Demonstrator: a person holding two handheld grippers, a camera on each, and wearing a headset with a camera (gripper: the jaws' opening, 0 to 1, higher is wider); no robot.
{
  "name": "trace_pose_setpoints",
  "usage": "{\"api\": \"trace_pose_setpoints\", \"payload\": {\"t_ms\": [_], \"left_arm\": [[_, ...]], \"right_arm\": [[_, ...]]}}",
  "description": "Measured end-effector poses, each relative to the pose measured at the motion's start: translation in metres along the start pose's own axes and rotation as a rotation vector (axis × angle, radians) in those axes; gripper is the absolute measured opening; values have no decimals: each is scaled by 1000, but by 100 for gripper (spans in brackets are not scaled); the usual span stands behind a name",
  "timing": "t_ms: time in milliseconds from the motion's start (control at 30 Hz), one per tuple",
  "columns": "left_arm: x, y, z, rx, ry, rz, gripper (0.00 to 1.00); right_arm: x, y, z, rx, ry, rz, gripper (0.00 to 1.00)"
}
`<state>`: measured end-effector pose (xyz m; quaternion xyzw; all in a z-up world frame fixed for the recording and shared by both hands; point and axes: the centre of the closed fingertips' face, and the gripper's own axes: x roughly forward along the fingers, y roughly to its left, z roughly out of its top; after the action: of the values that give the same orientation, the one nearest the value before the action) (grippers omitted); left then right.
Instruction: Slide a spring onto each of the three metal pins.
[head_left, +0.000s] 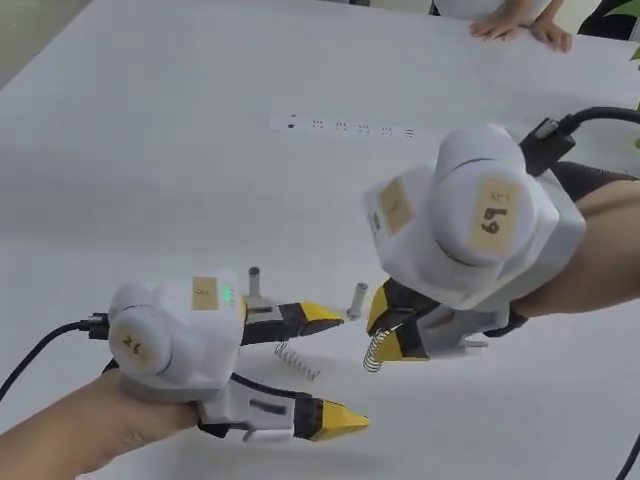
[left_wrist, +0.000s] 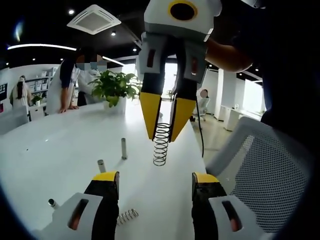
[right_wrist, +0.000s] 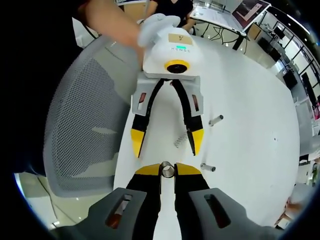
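Gripping a spring (right_wrist: 168, 170) by its upper coils, the right claw (left_wrist: 163, 131) has its yellow-tipped jaws drawn in tight on the wire. The rest of the coil hangs free below the tips. Whether its lower end touches the white tabletop (head_left: 150, 150) I cannot tell.

The left claw (head_left: 335, 368) faces it from across the work with its jaws spread wide and nothing between them. In the head view a second spring (head_left: 297, 360) lies on its side on the tabletop, in the gap between those parted jaws.

In the left gripper view three metal pins stand upright on the tabletop with bare shafts. One is far (left_wrist: 123, 148), one is in the middle (left_wrist: 101, 166) and one is close to the lower left edge (left_wrist: 51, 203). In the head view the held spring hangs just beside one pin, off to its side and not over the top of it.

Further back on the tabletop lies a white power strip (head_left: 345, 126). At the far edge a person's hands (head_left: 520, 30) rest on the surface. A potted plant (left_wrist: 115, 87) stands at the far end, and a grey mesh chair (right_wrist: 80, 125) sits beside the tabletop.
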<state>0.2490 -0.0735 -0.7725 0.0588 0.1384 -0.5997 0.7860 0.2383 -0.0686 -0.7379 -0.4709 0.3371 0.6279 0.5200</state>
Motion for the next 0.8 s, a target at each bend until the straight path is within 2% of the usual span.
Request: {"api": "trace_pose_setpoints", "payload": {"t_ms": [133, 333, 467, 700, 800], "left_arm": [[-6, 2, -5, 4, 19, 11, 58], [-17, 5, -9, -11, 22, 32, 62], [-25, 6, -11, -21, 24, 49, 71], [-35, 5, -17, -34, 55, 61, 85], [-40, 5, -16, -44, 59, 67, 91]], "right_arm": [[0, 1, -3, 4, 6, 4, 6], [0, 1, -7, 3, 18, -2, 6], [-1, 0, -10, 6, 23, -5, 6], [-3, -3, -17, 16, 23, -14, 6], [-3, -4, -20, 20, 24, -17, 6]]}}
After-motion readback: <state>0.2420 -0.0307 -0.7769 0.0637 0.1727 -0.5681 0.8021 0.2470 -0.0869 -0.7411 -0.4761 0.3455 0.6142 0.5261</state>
